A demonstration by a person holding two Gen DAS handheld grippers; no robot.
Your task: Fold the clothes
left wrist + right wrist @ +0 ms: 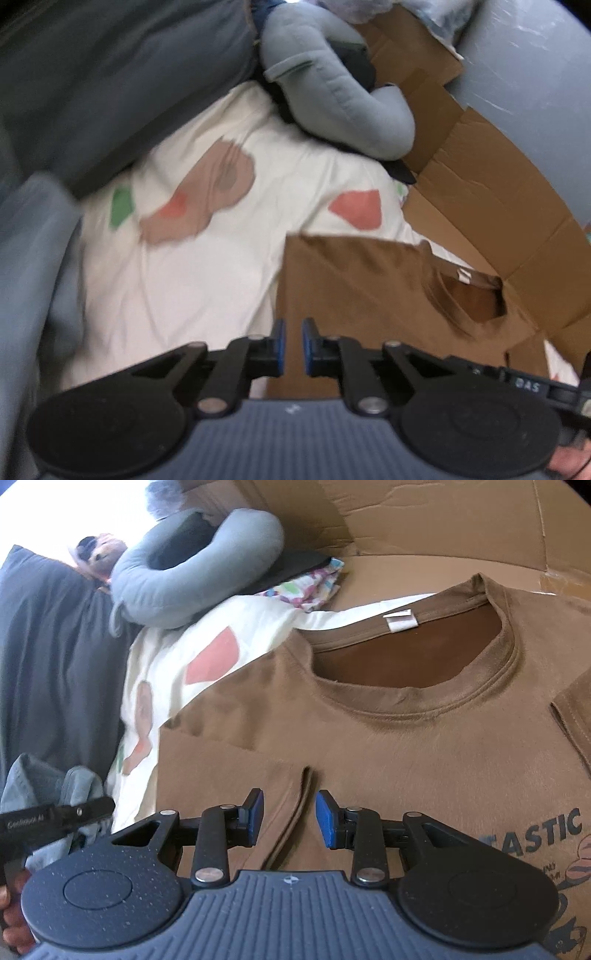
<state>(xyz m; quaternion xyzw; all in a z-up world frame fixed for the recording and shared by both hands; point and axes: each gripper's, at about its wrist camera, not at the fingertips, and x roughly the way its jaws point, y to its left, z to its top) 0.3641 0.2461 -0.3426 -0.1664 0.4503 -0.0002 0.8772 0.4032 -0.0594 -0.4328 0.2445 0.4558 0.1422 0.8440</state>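
Observation:
A brown T-shirt with a dark print lies flat on a cream sheet, collar toward the far side, its left sleeve folded in over the body. My right gripper is open just above the folded sleeve's hem, which runs between its blue pads, and grips nothing. In the left wrist view the same shirt shows its left folded edge. My left gripper hovers over that edge with a narrow gap between its blue pads and holds nothing.
The cream sheet with coloured patches covers the bed. A grey neck pillow lies at the far end on dark items. Flattened cardboard lines the right side. A dark grey cushion and blue-grey cloth lie left.

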